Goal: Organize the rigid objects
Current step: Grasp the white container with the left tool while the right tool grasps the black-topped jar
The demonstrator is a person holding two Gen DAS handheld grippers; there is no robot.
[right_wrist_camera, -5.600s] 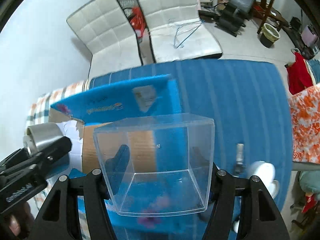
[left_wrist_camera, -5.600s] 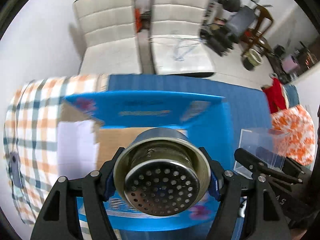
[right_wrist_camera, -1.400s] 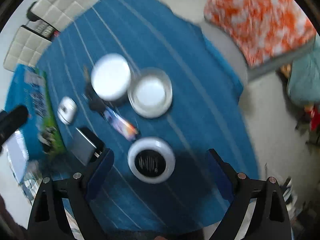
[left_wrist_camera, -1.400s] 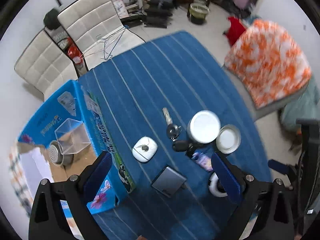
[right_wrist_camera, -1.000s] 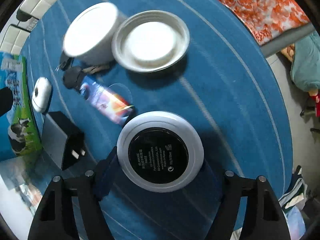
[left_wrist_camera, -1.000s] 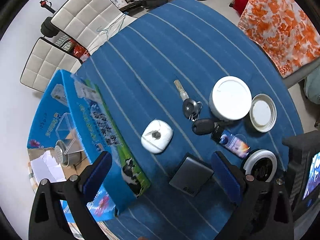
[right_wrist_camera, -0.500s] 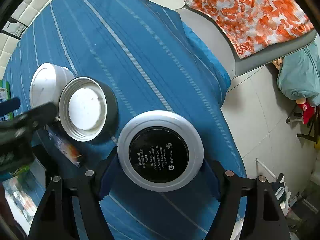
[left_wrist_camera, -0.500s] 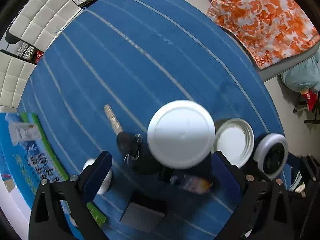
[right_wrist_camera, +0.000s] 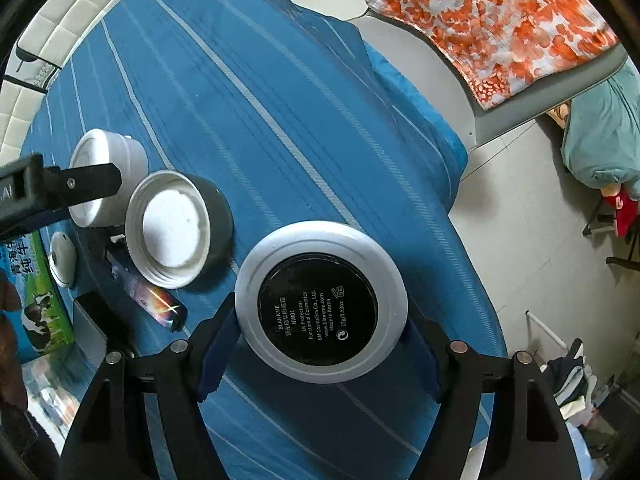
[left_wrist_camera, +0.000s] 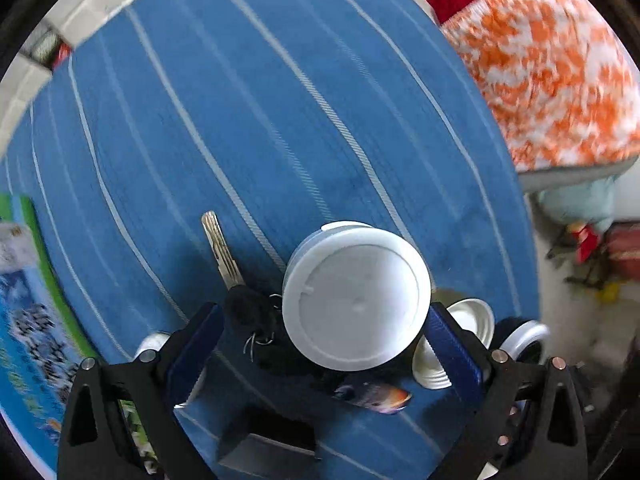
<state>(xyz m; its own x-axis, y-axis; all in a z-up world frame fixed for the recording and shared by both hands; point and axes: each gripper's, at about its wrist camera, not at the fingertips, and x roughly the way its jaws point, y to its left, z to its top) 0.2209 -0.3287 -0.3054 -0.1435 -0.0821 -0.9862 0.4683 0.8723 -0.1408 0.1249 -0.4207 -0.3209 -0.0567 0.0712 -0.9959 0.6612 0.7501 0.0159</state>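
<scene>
My left gripper (left_wrist_camera: 320, 344) is open, its blue pads on either side of a white round jar (left_wrist_camera: 356, 298) standing on the blue striped cloth (left_wrist_camera: 248, 104); the right pad is close to the jar, the left one apart. My right gripper (right_wrist_camera: 320, 332) is shut on a silver compact with a black label (right_wrist_camera: 320, 306), held above the cloth. In the right wrist view the white jar (right_wrist_camera: 104, 176) stands at left with the left gripper's finger across it.
A key with a black fob (left_wrist_camera: 232, 276), a lighter (left_wrist_camera: 374, 396), a black adapter (left_wrist_camera: 260, 440), a white mouse-like object (right_wrist_camera: 62, 258) and an upturned white lid (right_wrist_camera: 172, 228) lie around the jar. The blue carton (right_wrist_camera: 32, 276) is at left. An orange-patterned chair (right_wrist_camera: 492, 20) is right.
My left gripper has dropped down around the white jar. My right gripper has closed on the compact and lifted it off the cloth.
</scene>
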